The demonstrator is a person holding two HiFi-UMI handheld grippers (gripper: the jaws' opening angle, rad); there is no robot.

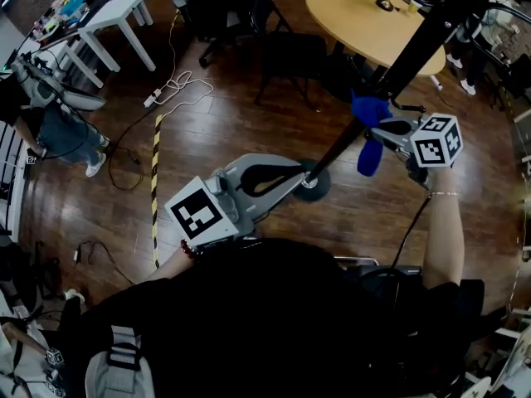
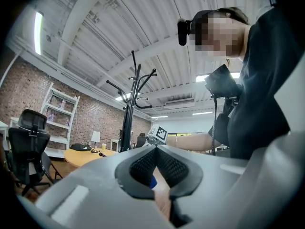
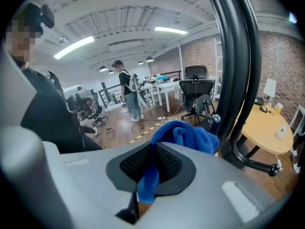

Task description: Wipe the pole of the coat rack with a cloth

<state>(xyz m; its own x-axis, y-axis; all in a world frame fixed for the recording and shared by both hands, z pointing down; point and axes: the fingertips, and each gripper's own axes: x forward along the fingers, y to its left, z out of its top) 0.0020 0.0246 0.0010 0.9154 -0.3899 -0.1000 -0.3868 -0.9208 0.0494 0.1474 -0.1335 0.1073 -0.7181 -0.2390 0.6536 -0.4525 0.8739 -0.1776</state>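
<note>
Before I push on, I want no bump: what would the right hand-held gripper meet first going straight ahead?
Probably the coat rack pole: the blue cloth clamped in the right hand-held gripper leads and sits beside it. The pole stands right of the jaw line, so it might slip past.

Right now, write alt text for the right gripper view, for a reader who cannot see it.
The right gripper is shut on a blue cloth, bunched beside the black coat rack pole. Behind are a round wooden table, an office chair and a person standing.
</note>
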